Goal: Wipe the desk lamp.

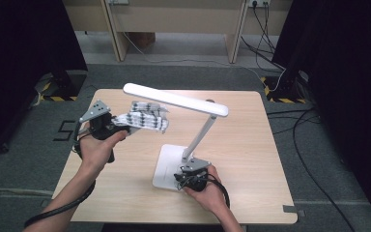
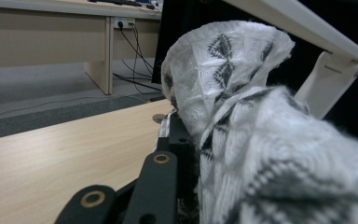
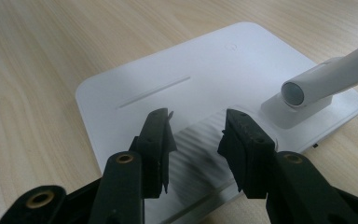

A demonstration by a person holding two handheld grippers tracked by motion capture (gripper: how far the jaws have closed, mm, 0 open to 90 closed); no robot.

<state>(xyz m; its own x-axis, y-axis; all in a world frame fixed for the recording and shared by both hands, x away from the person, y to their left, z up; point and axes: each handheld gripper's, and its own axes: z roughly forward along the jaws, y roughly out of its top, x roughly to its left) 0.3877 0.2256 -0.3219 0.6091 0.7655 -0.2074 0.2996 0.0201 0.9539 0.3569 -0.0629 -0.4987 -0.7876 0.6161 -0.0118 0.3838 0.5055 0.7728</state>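
Observation:
A white desk lamp stands on the table on its flat base [image 1: 166, 164], and its long head [image 1: 174, 99] reaches out to the left. My left gripper [image 1: 124, 126] is shut on a white cloth with a black pattern [image 1: 147, 116], held up just under the lamp head. In the left gripper view the cloth [image 2: 242, 116] bulges over the jaws, hiding the right one, with the lamp head [image 2: 307, 28] close behind. My right gripper [image 1: 187, 171] is at the base's near right part. Its jaws [image 3: 196, 135] stand open over the base [image 3: 168, 84], nothing between them, beside the lamp arm's foot [image 3: 307, 93].
The wooden table [image 1: 251, 145] has bare surface to the right of the lamp and along the front left. Beyond the far edge are desk legs [image 1: 116, 38] and cables [image 1: 265, 43] on the floor. Dark curtains hang on both sides.

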